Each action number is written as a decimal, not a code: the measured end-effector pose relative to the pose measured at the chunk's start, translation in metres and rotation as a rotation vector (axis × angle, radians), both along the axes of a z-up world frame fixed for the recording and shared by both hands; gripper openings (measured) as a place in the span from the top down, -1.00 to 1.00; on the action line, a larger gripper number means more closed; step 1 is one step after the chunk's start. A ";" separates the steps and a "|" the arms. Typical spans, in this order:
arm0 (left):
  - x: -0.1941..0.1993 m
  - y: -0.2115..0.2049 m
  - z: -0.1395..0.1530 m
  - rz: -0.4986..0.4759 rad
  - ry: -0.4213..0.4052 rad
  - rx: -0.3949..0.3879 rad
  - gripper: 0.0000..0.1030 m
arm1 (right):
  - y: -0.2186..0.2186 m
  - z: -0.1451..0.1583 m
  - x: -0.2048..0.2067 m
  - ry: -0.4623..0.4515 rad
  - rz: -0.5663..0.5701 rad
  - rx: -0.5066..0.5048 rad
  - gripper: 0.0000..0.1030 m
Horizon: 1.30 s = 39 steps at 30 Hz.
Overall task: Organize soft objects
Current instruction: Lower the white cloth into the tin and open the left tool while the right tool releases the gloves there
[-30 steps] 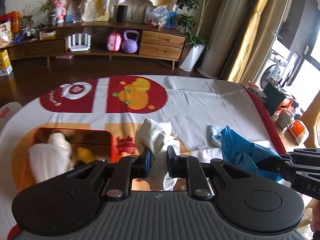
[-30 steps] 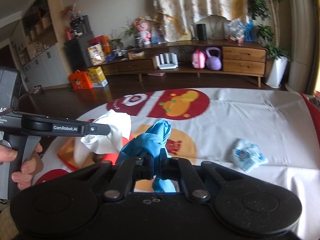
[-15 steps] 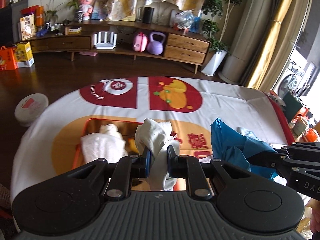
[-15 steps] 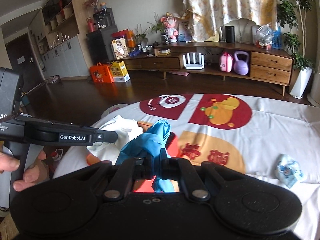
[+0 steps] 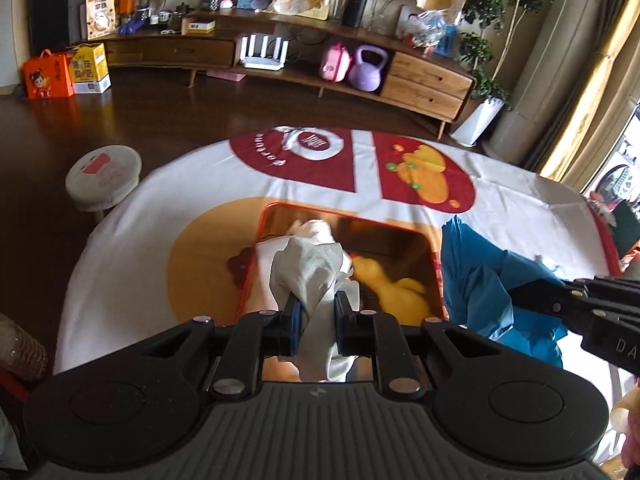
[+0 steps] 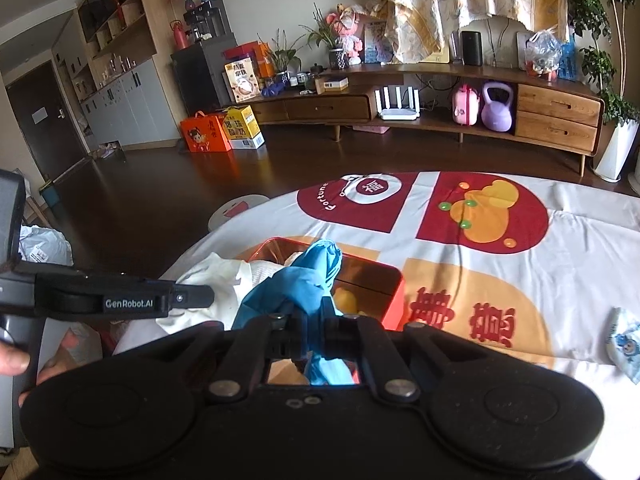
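My left gripper is shut on a bunched white cloth and hangs over the near end of an orange-red box on the table. Inside the box lie a white knitted cloth and a yellow soft toy. My right gripper is shut on a crumpled blue cloth, held above the same box; that blue cloth shows at the right of the left wrist view. A small blue-and-white printed cloth lies on the table at the right.
The round table carries a white tablecloth with red and orange prints. A small round stool stands on the dark floor beyond the table's left edge. A long wooden cabinet lines the far wall. A hand holds the left gripper.
Both grippers have travelled left across the table with their cloths, from beside the box to above it. The small printed cloth has slid toward the right edge of the right wrist view.
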<state>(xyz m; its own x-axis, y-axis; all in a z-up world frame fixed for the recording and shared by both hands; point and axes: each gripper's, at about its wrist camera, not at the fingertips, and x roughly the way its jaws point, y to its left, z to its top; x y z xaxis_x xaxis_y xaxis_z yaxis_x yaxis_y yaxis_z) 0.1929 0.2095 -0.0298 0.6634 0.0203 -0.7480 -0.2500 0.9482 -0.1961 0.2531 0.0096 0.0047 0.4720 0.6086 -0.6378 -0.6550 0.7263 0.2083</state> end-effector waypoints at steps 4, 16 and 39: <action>0.003 0.008 -0.012 0.002 0.030 0.001 0.69 | 0.017 -0.012 0.005 0.003 0.002 -0.026 0.88; 0.012 0.004 -0.046 -0.019 0.068 -0.020 0.69 | 0.050 -0.052 0.022 0.040 0.008 -0.116 0.85; 0.023 -0.008 -0.069 -0.036 0.137 0.004 0.67 | 0.059 -0.076 0.021 0.121 0.074 -0.161 0.36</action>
<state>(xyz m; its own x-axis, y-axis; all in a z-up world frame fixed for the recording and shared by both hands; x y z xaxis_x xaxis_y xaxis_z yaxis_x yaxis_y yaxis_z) 0.2162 0.2019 -0.0990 0.5558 0.0010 -0.8313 -0.2397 0.9577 -0.1592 0.2744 0.0682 -0.0710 0.3436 0.5247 -0.7789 -0.6849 0.7074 0.1744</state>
